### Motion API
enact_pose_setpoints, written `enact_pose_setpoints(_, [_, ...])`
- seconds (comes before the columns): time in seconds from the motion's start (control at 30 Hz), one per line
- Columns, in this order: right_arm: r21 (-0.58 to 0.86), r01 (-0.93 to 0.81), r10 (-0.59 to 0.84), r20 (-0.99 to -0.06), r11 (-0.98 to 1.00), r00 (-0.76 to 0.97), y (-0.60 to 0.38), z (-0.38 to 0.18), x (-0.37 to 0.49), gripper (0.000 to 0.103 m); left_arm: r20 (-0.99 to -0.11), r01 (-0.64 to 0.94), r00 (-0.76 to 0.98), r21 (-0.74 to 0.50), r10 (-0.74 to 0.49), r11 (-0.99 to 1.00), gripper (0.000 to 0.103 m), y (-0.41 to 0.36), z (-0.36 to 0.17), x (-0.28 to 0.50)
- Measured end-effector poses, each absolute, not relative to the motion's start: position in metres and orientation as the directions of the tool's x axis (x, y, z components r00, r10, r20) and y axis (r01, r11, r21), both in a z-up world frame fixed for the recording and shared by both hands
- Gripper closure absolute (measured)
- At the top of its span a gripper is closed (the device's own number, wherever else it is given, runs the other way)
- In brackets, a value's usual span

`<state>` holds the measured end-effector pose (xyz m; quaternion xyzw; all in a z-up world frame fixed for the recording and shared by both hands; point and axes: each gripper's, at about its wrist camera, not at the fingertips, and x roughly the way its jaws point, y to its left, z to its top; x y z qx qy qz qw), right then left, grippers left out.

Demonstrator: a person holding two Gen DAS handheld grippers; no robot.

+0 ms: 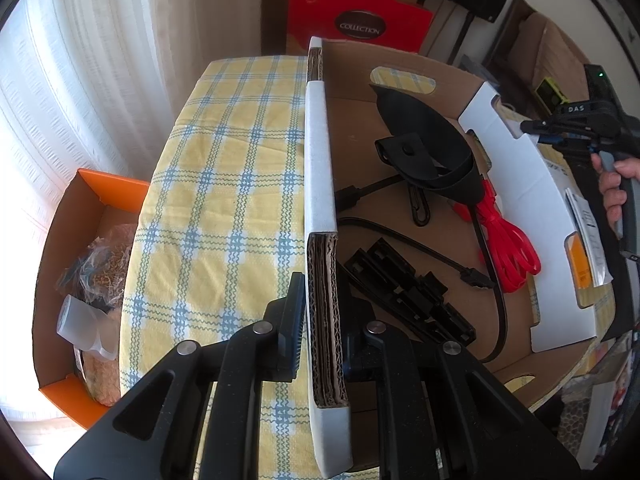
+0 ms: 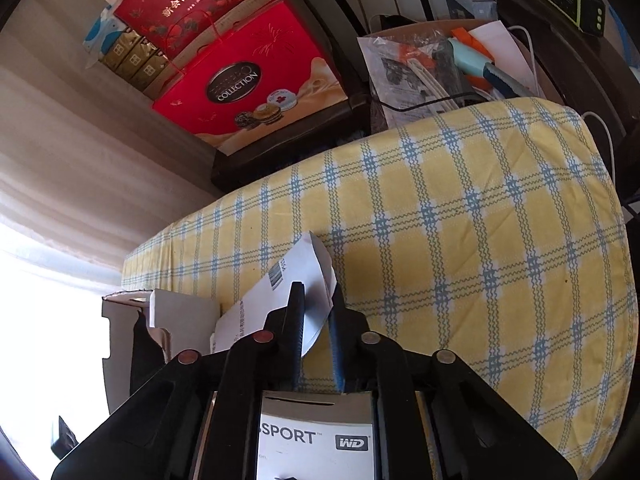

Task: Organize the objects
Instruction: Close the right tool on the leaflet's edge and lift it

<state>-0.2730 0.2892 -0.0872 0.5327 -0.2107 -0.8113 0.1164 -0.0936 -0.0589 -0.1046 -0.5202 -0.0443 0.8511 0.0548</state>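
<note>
Yellow-and-blue checked cloth [image 1: 224,168] covers the long padded surface we are working over, with white curtains behind it and red gift boxes [image 2: 248,80] stacked beyond its far end. On the cloth sits our big open cardboard box [image 1: 404,80], its white-faced walls standing up around the loose things already inside: a black pouch with a strap [image 1: 432,148], a bundle of red cord [image 1: 508,240], black cables [image 1: 420,240] and a long black plastic part [image 1: 408,296]. An orange box [image 1: 100,196] of packing scraps rests lower down, off the left edge of the surface.

Our left gripper [image 1: 322,320] is clenched on the near side wall of the cardboard box, one finger outside it and one inside. Our right gripper [image 2: 318,320] is closed on a white folded paper with a barcode [image 2: 296,280], held above the cloth beside the box's other wall; a white WD package [image 2: 316,436] lies under the gripper body.

We judge the risks to be small but real. The paper is thin and only pinched at one edge, so it could slip or crumple. If the left grip pulls sideways, the wall could bend or the whole box could slide on the loose cloth.
</note>
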Motion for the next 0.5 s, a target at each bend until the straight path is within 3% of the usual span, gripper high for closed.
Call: enact_pose_setpoints(0.5, [0.502, 0.111, -0.476, -0.696, -0.858, -0.538, 0.266, -0.005, -0.243, 0.101, -0.882, -0.037, -0.448, -0.145, 0.146, -0.989, 0.090, -0.061, -0.105, -0.096])
